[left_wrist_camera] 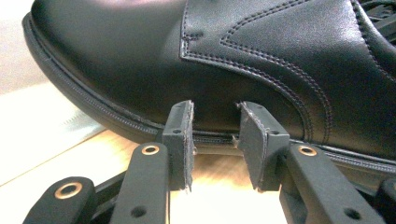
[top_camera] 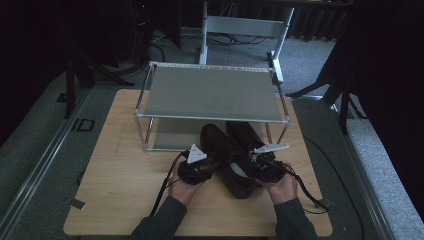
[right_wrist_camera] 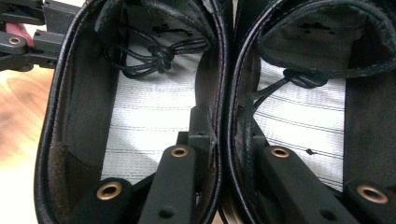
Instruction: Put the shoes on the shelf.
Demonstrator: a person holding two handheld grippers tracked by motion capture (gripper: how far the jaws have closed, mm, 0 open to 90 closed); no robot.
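Two black shoes [top_camera: 234, 156] sit side by side on the surface just in front of the metal rack [top_camera: 212, 92]. The right gripper [top_camera: 264, 165] pinches both inner collars together, one jaw inside each shoe, while the left gripper [top_camera: 196, 167] rests with jaws apart against the left shoe's outer side. This looks like the grasp before lifting the pair onto the rack, which calls for a firm hold and a level lift.

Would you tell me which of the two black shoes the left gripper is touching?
The left shoe: the left gripper has its open jaws against that shoe's outer side, at the sole edge. The right shoe lies beyond it, toward the right gripper.
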